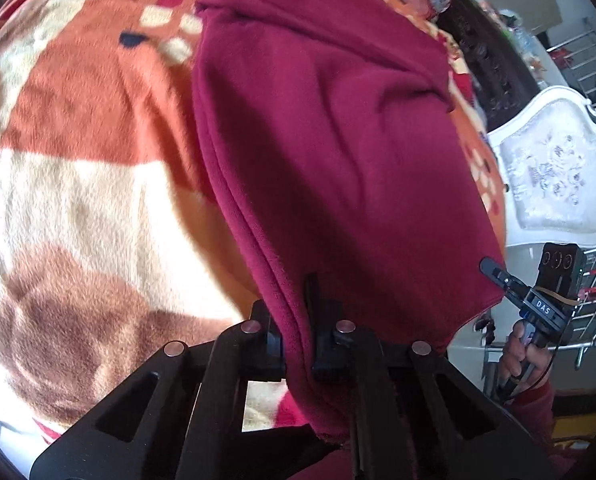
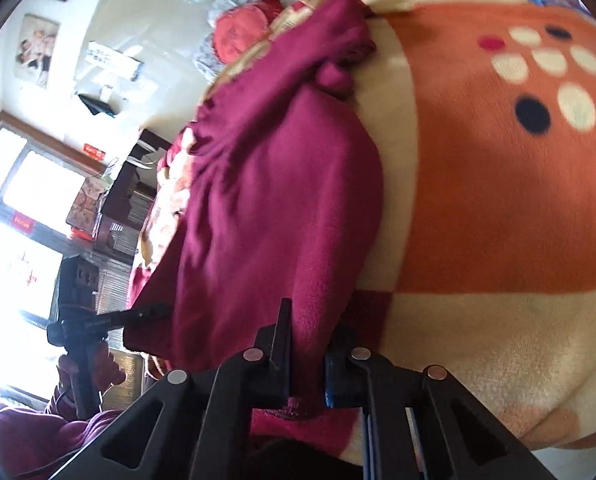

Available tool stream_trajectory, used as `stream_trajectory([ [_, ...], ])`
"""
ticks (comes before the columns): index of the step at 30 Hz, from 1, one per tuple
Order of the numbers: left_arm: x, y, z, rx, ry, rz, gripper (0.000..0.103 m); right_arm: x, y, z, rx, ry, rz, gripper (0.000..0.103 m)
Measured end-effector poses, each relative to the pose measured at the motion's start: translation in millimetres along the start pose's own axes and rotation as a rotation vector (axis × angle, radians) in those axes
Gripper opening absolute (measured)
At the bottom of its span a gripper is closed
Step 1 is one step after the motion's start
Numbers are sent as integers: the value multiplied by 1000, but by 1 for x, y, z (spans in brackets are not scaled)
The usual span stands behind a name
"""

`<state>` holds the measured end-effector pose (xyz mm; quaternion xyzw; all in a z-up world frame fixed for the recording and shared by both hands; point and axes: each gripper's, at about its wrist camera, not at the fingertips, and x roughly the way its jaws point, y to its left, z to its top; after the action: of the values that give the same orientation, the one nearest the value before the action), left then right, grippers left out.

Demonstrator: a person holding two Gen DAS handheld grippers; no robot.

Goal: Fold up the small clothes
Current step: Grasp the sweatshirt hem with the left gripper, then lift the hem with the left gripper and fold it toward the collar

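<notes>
A dark red fleece garment (image 1: 330, 152) hangs stretched over an orange and cream blanket (image 1: 81, 184). My left gripper (image 1: 293, 304) is shut on one lower corner of the garment. My right gripper (image 1: 494, 272) shows at the right of the left wrist view, shut on the other lower corner. In the right wrist view the garment (image 2: 273, 200) runs up from my right gripper (image 2: 310, 332), which pinches its edge. My left gripper (image 2: 153, 314) shows at the left there, holding the far corner.
The blanket (image 2: 498, 208) with dots covers the bed. A white upholstered footboard (image 1: 558, 168) stands at the right in the left wrist view. A bright window (image 2: 21, 216) and dark furniture (image 2: 117, 216) lie beyond the bed in the right wrist view.
</notes>
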<state>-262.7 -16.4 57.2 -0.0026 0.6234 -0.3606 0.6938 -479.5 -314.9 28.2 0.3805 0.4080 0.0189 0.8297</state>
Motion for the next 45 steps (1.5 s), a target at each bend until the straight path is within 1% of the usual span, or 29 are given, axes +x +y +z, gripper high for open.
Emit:
stream_trajectory([
  [2,-14,-6,0,50,-30,-7,5,-11,14,2,-36,-22,8,10],
  [4,-30,-10,-2,82,-50,-30,5,-28,32,-1,-86,-38,12,10],
  [6,-42,-7,-5,99,-65,-40,5,-44,44,-6,-119,-47,11,10],
  [8,-41,1,-9,95,-57,-36,5,-54,49,-13,-133,-43,6,10],
  [11,-25,20,-17,41,-9,-39,5,-47,36,-19,-92,-16,2,10],
  [12,-21,19,-18,25,3,-44,5,-39,29,-22,-69,2,2,10],
  [14,-12,23,-21,5,25,-35,5,-24,16,-26,-49,39,-29,10],
  [16,-12,24,-22,-11,35,-35,5,-10,4,-28,-12,81,-47,10],
  [18,-17,22,-21,-2,22,-25,5,-9,0,-26,1,88,-40,10],
  [23,-29,-2,-14,104,-40,102,5,-22,15,-5,-62,63,-22,10],
  [26,-33,-16,-10,176,-82,163,5,-26,22,8,-83,46,-15,10],
  [28,-37,-18,-7,211,-108,176,5,-28,28,18,-96,28,-8,10],
  [30,-39,-26,1,242,-138,196,5,-30,33,30,-101,-9,-6,10],
  [34,-44,-32,15,278,-178,221,5,-27,41,55,-108,-49,3,10],
  [39,-40,-36,43,273,-197,230,5,-21,44,79,-102,-78,6,10],
  [42,-40,-36,58,270,-217,244,5,-14,47,93,-99,-89,-17,10],
  [45,-39,-33,71,250,-227,242,5,-9,48,107,-94,-103,-21,10],
])
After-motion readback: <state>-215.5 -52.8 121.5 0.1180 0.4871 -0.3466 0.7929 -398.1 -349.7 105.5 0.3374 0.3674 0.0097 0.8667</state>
